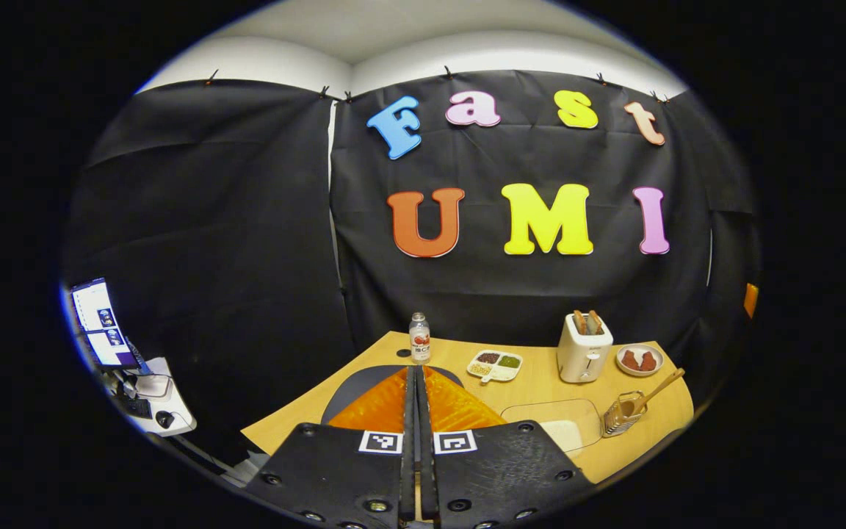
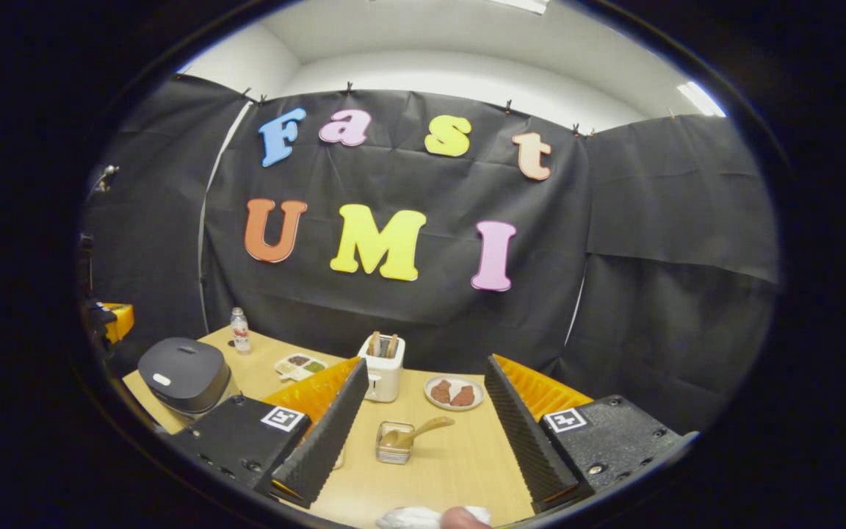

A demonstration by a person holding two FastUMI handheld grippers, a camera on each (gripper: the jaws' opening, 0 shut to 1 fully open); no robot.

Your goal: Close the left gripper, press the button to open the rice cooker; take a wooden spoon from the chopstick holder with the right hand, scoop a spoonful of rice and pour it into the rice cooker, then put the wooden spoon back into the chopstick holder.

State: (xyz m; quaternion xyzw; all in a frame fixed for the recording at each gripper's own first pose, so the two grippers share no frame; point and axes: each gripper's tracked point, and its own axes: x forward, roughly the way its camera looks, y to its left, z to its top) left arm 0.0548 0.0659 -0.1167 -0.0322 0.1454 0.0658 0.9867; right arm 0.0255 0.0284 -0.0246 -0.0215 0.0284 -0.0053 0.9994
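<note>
I have my left tongs [image 1: 417,411] pressed together, but the rice cooker [image 2: 184,372] is still shut on the counter [image 2: 460,459]; right tongs [image 2: 423,430] are spread, wooden spoon [image 2: 414,432] still in the chopstick holder [image 2: 393,443].

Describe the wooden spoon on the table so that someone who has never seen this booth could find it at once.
Start at the white toaster standing on the wooden table by the black wall. In front of it sits a small see-through holder, and the wooden spoon leans out of it, tilted to one side. Nothing else on the table has a long wooden handle.
</note>
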